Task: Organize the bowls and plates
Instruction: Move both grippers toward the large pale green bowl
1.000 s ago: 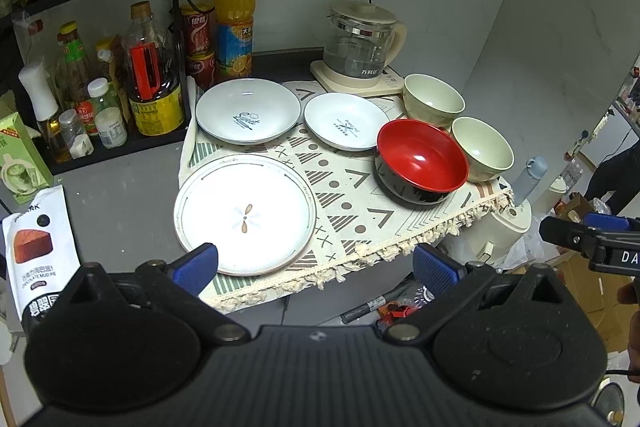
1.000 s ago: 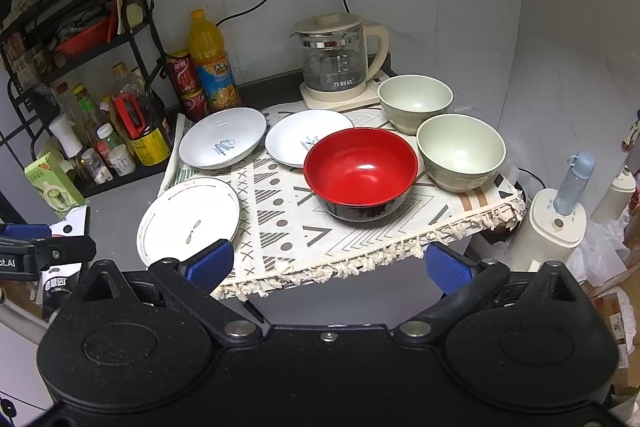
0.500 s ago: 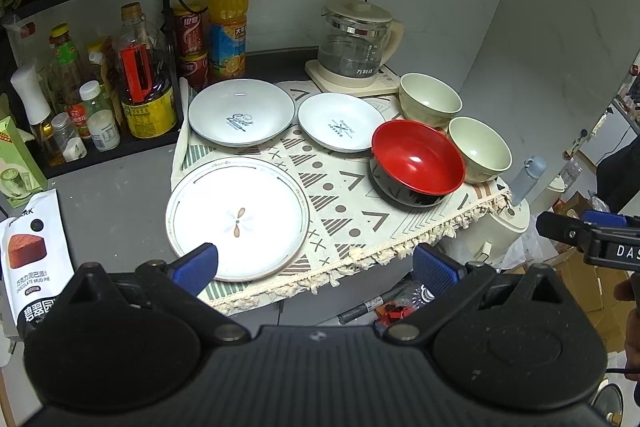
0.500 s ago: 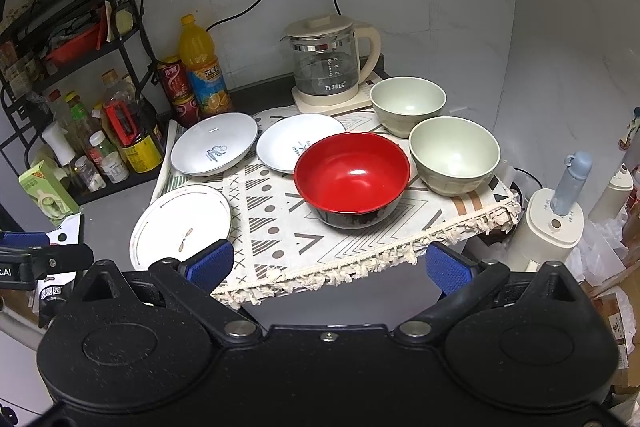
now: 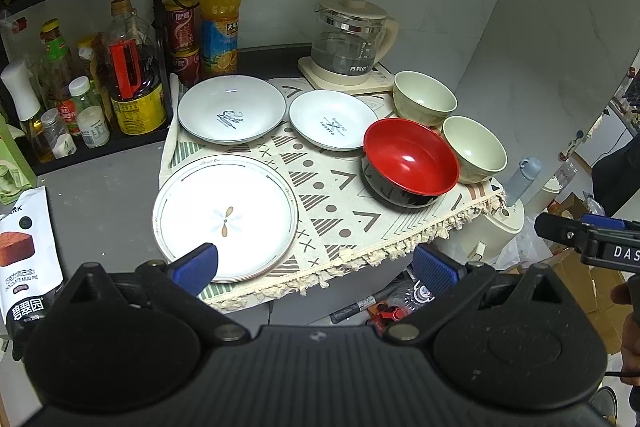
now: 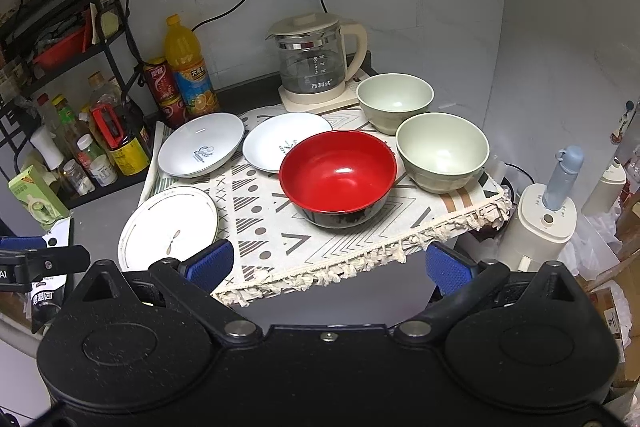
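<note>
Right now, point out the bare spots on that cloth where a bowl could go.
Barest: the cloth strip along the fringe, in front of the red bowl and right of the large flat plate. The back is crowded: two white dishes, two green bowls and the kettle sit close together.

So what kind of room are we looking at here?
Most likely a small home kitchen corner. A glass electric kettle sits by the tiled wall, a black rack holds oil and condiment bottles, and plates and bowls such as the red bowl are spread on a patterned cloth.
</note>
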